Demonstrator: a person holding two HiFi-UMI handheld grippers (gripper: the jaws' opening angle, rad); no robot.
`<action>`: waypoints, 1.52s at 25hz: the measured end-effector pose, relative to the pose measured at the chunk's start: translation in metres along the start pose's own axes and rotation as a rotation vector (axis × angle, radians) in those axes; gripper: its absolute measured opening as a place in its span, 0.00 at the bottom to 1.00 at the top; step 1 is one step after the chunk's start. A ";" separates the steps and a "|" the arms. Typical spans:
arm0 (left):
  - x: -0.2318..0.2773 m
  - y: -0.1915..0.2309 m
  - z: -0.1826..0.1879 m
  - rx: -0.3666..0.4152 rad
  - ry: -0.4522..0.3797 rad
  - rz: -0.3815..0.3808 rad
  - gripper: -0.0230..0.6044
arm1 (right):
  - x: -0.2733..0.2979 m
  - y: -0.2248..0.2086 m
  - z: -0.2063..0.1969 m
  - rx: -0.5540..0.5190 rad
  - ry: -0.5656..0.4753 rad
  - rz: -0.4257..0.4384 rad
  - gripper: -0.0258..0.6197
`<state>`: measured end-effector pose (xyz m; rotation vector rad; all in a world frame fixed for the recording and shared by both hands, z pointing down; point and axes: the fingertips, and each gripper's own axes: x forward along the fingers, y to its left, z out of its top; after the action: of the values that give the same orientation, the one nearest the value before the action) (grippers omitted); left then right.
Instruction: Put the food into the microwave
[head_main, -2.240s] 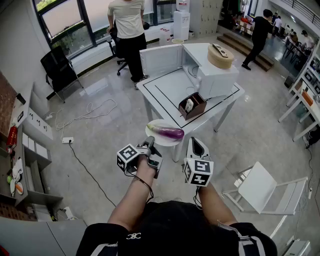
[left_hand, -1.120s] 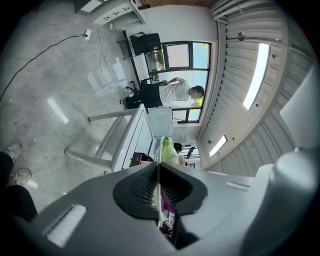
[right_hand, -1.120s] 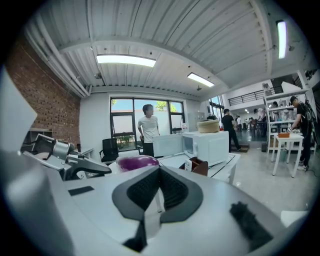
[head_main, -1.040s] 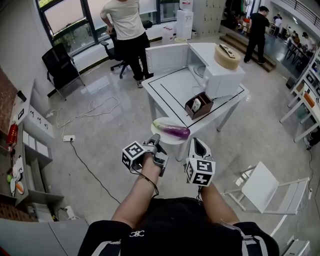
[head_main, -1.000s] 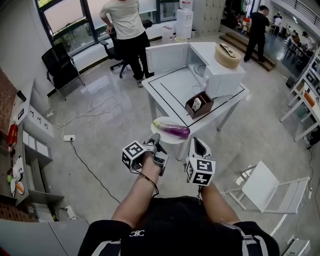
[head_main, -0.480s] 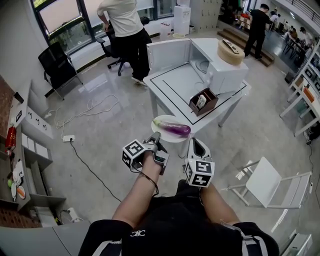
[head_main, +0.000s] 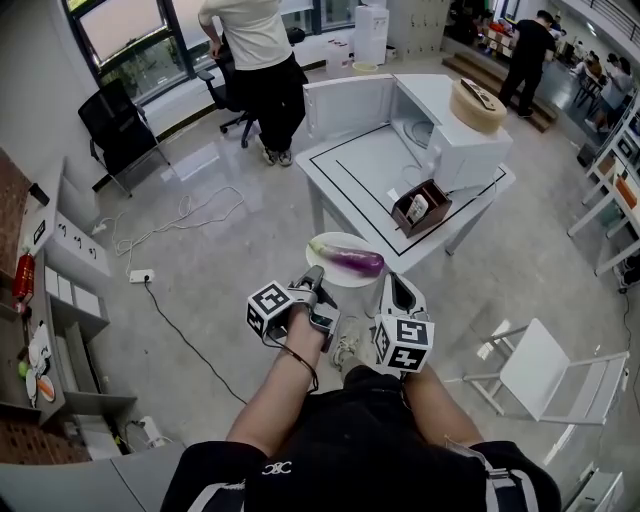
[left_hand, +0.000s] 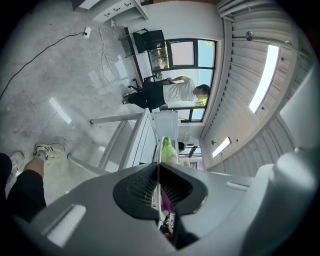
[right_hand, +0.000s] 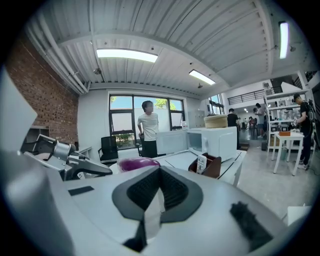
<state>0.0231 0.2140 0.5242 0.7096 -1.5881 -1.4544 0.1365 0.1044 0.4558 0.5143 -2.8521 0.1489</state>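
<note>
Closing in on the worktop (head_main: 350, 180), now nearer than a second ago, while clamping the rim of the plate (head_main: 336, 277) from both sides with the left tongs (head_main: 314, 277) and right tongs (head_main: 391, 284); carrying the eggplant (head_main: 350, 261) on it in mid-air, just short of the worktop's near corner; still needing to reach the microwave (head_main: 465, 150), standing with its door (head_main: 345, 105) open at the far end

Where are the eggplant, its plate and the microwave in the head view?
eggplant (head_main: 352, 262), head view, middle of the purple body.
plate (head_main: 345, 280), head view, bare white part on the near side of the eggplant.
microwave (head_main: 476, 160), head view, its white side wall.
</note>
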 end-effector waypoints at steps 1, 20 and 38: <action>0.004 -0.001 0.005 0.004 -0.001 -0.002 0.07 | 0.007 0.001 0.002 -0.001 -0.003 0.003 0.04; 0.123 -0.027 0.086 0.015 -0.014 0.011 0.07 | 0.164 -0.023 0.039 0.021 -0.003 0.029 0.04; 0.292 -0.083 0.120 0.038 0.068 -0.029 0.07 | 0.290 -0.096 0.088 0.033 -0.040 -0.014 0.04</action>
<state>-0.2323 0.0108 0.5076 0.7993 -1.5627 -1.4090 -0.1120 -0.0933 0.4490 0.5501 -2.8883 0.1863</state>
